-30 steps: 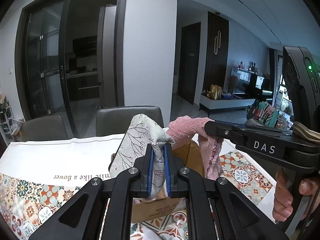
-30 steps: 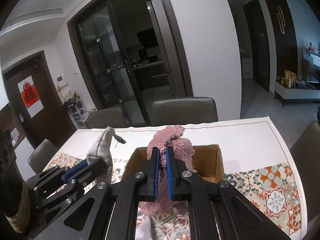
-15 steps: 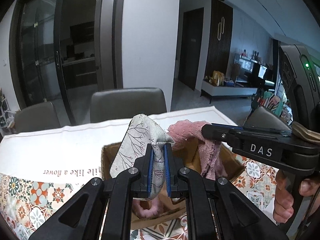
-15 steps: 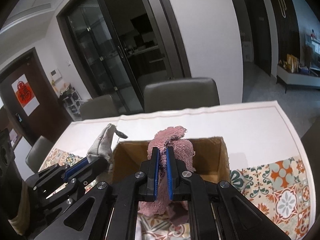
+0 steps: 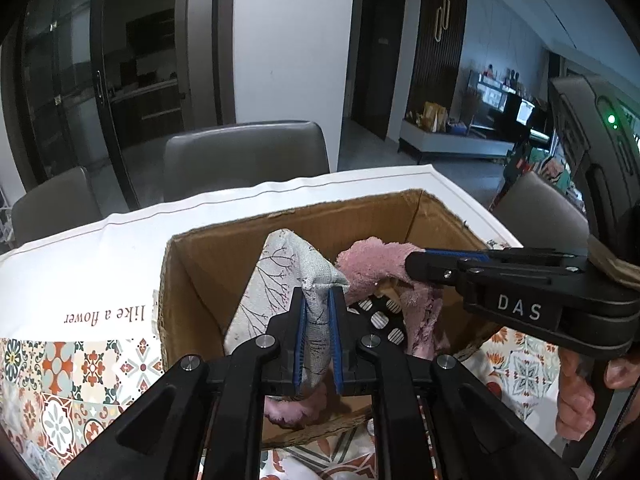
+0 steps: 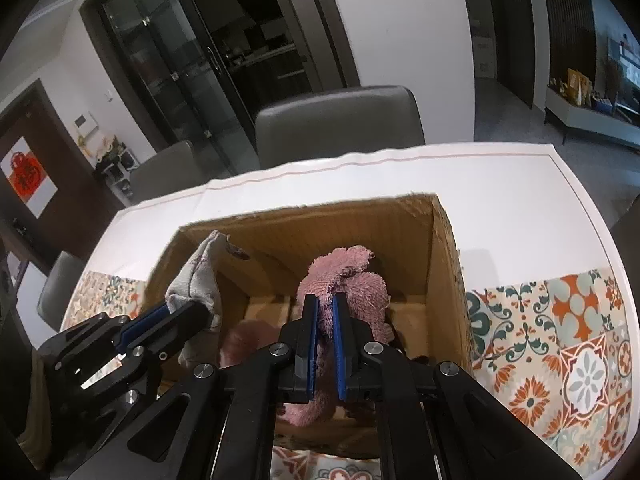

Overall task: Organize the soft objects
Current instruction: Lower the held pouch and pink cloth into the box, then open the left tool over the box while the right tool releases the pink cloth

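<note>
The left gripper (image 5: 318, 300) is closed on a grey cloth (image 5: 280, 280) with a thin branch print, and the cloth stands up in a peak above the blue pads. The right gripper (image 6: 325, 308) pinches a pink towel (image 6: 344, 276) in the same way, with the fluffy end hanging below the fingers. Both pieces are over the open top of the box (image 6: 444, 248), the grey one near the left wall and the pink one more to the middle. Inside the box I can see something pink (image 6: 244, 340) on the bottom and a dark item with pale spots (image 5: 380, 318), but what they are I cannot tell. The box stands on a table (image 6: 500, 184) with a white and tiled cover, and grey chairs (image 6: 340, 120) are behind it.

I think the step now is to put both pieces down into the box. To do it well, the person should lower each gripper until the hanging ends are below the rim, and only then open the fingers. The two grippers are near each other, so they should stay apart, otherwise the cloths can catch together or hang over the wall.
</note>
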Demonstrator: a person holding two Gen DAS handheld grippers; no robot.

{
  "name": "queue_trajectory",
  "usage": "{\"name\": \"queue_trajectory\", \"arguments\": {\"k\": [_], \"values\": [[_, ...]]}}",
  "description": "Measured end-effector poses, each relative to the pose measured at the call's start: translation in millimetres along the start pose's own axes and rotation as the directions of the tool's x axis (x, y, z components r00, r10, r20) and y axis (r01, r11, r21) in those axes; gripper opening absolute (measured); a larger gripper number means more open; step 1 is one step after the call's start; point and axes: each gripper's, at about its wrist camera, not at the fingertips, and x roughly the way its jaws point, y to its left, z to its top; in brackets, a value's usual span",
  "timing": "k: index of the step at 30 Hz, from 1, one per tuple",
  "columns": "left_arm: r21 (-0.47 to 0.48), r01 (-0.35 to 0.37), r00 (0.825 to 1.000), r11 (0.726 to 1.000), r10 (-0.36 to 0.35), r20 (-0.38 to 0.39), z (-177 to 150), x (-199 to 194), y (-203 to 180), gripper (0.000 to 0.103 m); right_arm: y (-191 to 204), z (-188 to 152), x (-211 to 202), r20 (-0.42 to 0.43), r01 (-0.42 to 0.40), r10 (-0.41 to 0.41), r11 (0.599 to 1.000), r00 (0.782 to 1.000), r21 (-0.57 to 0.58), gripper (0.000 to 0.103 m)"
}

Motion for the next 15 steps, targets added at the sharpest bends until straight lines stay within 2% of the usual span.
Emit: {"name": "queue_trajectory", "arguments": {"k": [5, 8, 11, 15], "values": [[-0.009, 0.006, 1.000, 1.000, -0.006, -0.002, 0.6, -0.4, 2.6, 0.032, -3.7, -2.7, 2.1, -0.005, 0.027, -0.027, 1.000, 1.000, -0.005, 0.010], [-0.017, 0.001, 1.000, 1.000, -0.001, 0.008, 2.1, -4.5, 3.5, 0.036, -0.5, -2.5, 1.1, -0.006, 0.040, -0.040, 0.999, 0.999, -0.014, 0.013], [-0.034, -0.010, 1.000, 0.999, 0.010, 0.018, 3.3, -11.7, 5.5, 0.039, 2.4, -3.3, -2.9, 0.005, 0.047, -0.047, 0.999, 0.999, -0.020, 0.029], [-0.052, -0.044, 0.998, 0.998, 0.046, 0.041, 2.3, -28.7, 5.9, 0.040, 2.6, -3.8, -17.2, 0.035, 0.064, -0.063, 0.998, 0.997, -0.021, 0.030]]}}
